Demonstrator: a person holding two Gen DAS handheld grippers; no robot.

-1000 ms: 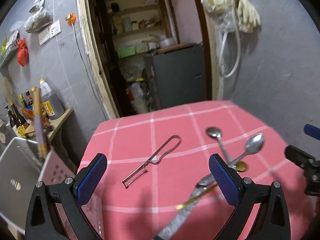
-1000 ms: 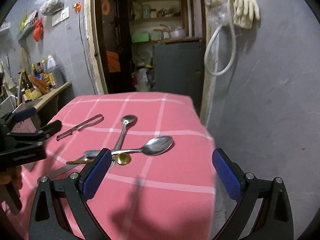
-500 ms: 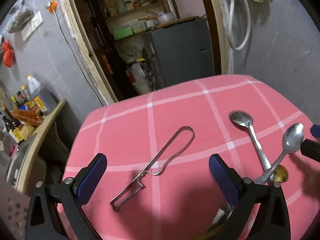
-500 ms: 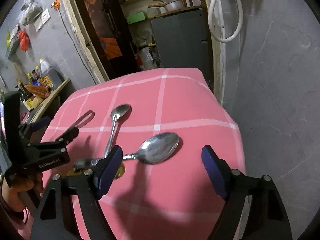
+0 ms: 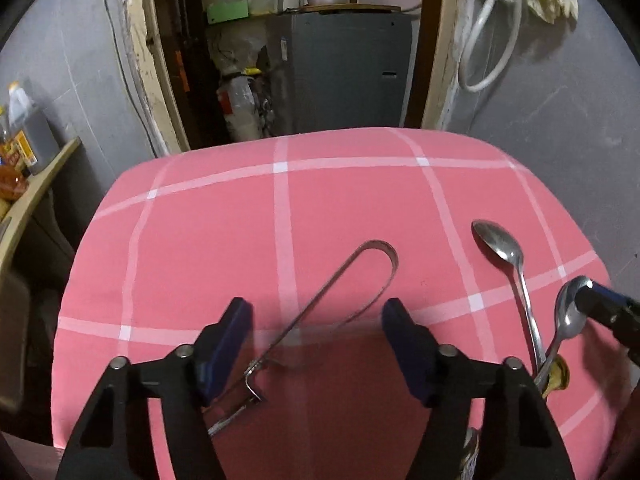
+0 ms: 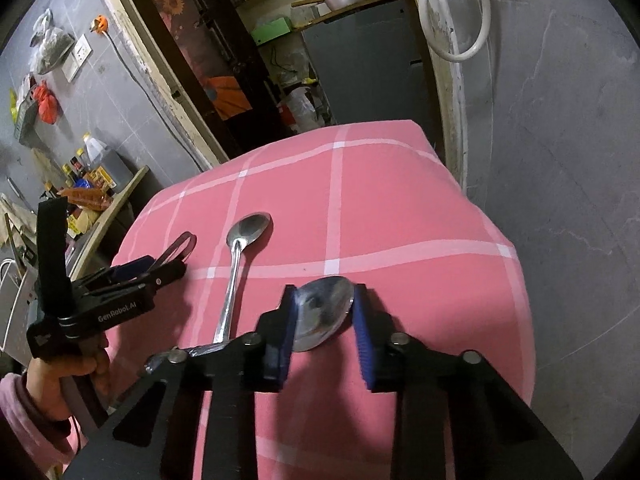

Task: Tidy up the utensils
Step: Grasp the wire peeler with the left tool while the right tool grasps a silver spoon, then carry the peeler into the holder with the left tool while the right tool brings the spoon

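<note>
— Big spoon [image 6: 325, 312]: bowl polished, mirror-bright, lying flat on the pink cloth [image 6: 400, 208], handle running off left under the finger. Sits between the right gripper [image 6: 323, 326] pads, jaws narrowed around the bowl but seemingly not yet pinching.

— Risk there?

— Smooth curved steel, so likely to squirt out sideways on closing, or to drag the small spoon [image 6: 240, 256] whose handle crosses beside it.

— And left?

— Peeler [image 5: 320, 312], thin wire loop, flat on the cloth between the left gripper [image 5: 316, 340] pads, jaws parted, no contact. Could snag fabric, or slip through, being so thin.
</note>
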